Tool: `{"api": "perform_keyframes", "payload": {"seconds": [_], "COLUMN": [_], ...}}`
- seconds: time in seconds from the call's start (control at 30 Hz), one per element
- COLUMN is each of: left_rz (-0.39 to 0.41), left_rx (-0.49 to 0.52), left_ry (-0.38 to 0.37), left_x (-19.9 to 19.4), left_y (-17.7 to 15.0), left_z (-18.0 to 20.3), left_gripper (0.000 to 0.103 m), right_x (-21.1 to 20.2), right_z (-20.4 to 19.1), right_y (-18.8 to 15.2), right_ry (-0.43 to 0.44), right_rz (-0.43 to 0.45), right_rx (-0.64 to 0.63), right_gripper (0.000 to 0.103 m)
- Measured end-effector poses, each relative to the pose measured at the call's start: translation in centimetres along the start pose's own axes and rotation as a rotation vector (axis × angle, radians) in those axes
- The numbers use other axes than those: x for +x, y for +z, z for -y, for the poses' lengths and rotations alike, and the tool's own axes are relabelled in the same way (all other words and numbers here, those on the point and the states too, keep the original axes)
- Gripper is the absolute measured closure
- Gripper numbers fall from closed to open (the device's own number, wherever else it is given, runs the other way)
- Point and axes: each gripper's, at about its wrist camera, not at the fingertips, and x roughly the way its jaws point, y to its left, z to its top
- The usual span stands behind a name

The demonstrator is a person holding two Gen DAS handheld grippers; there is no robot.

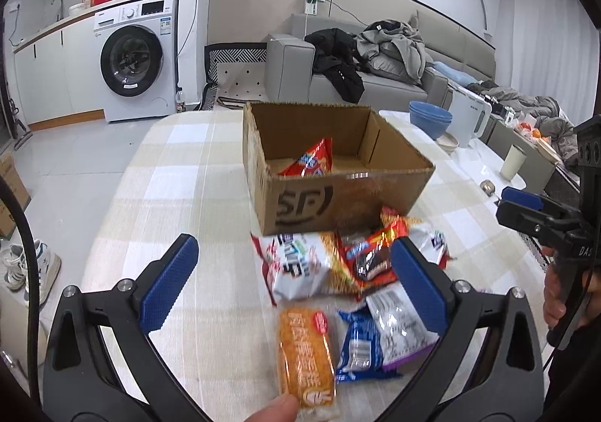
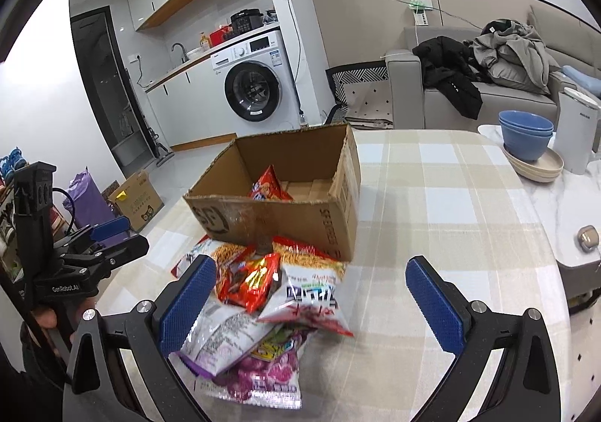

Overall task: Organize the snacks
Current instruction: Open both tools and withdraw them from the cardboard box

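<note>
- One cardboard box (image 1: pixel 338 196) stands open near the middle of the checked tabletop (image 1: pixel 169 178), with a single red snack packet (image 1: pixel 310 161) lying inside against its near wall.
- A loose pile of snacks lies on the tabletop just in front of the box, touching its near wall; at least six packets can be counted there, though overlap and blur make an exact count uncertain.
- Among them: one orange cake bar (image 1: pixel 306 350), one white packet with bold lettering (image 1: pixel 296 268), one red chocolate packet (image 1: pixel 370 256), one blue-and-white packet (image 1: pixel 357 347), and one purple-printed bag (image 2: pixel 263 373).
- The left tool (image 1: pixel 296 287) hangs over the pile, jaws wide, gripping nothing.
- The right tool (image 2: pixel 311 303) is likewise wide apart and empty, above the same pile.
- Two blue bowls (image 2: pixel 526 134) sit stacked near the far right edge of the tabletop.
</note>
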Motion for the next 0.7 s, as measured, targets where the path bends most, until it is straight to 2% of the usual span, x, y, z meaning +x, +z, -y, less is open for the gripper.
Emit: {"api": "perform_keyframes", "payload": {"seconds": [0.23, 0.7], "left_rz": [-0.019, -0.072], "left_rx": [0.001, -0.007], "left_ry": [0.010, 0.009], "left_x": [-0.4, 0.5], "left_y": [-2.1, -4.1], "left_z": [-0.5, -1.0], "left_gripper": [0.001, 0.001], "right_x": [-0.5, 0.5], "right_z": [-1.0, -3.2], "right_y": [-2.6, -6.0], "right_ry": [-0.008, 0.055], "right_rz": [-0.031, -0.126], "right_rx": [-0.045, -0.129], "right_gripper": [0.000, 0.000]}}
